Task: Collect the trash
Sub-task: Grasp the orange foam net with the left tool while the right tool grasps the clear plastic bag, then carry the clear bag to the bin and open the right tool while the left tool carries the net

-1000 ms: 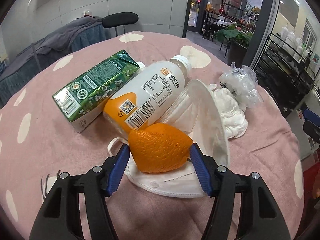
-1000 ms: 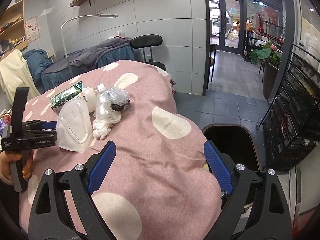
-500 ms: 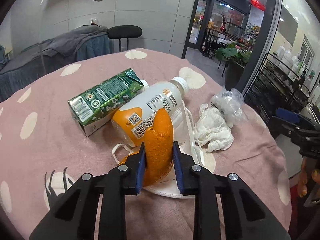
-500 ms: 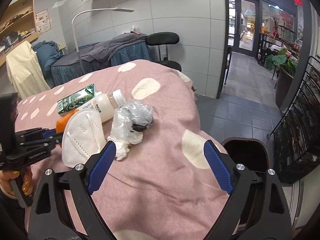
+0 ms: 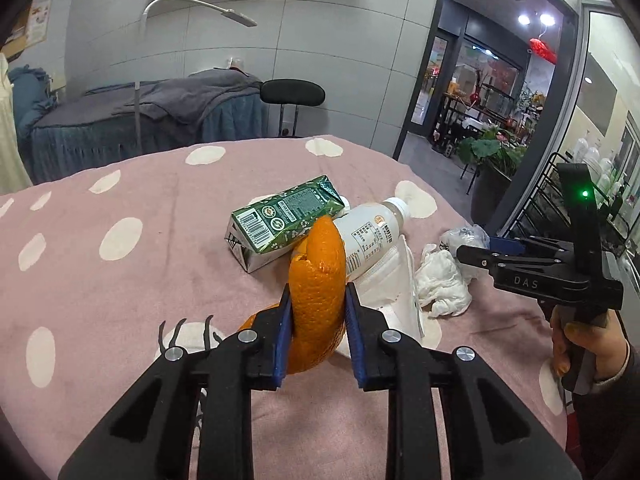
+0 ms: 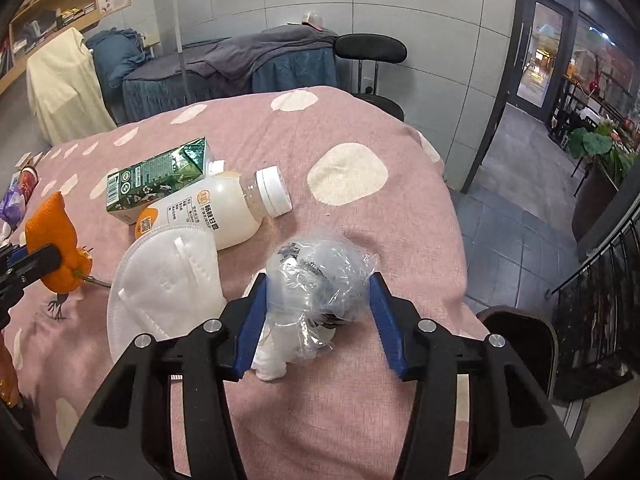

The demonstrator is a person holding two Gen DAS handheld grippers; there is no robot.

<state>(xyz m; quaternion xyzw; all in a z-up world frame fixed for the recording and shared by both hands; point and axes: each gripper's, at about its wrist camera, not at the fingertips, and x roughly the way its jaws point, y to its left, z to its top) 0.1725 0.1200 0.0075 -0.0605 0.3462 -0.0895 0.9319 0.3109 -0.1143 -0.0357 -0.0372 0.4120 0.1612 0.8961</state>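
Note:
My left gripper (image 5: 316, 320) is shut on an orange peel (image 5: 318, 280) and holds it lifted above the pink dotted cloth (image 5: 120, 288); the peel also shows in the right wrist view (image 6: 54, 240). My right gripper (image 6: 316, 316) is open with its fingers either side of a crumpled clear plastic bag (image 6: 320, 272). A white tissue wad (image 6: 272, 356) lies under the bag. A white face mask (image 6: 168, 280), a white and orange bottle (image 6: 216, 212) and a green carton (image 6: 160, 176) lie to the left.
A dark trash bin (image 6: 516, 328) stands on the floor past the table's right edge. A black wire rack (image 6: 600, 300) is beyond it. A black stool (image 6: 370, 50) and a covered bed (image 6: 240, 64) stand behind the table.
My left gripper closed on the orange peel and lifted it off the mask. My right gripper moved left over the table until its fingers flank the plastic bag.

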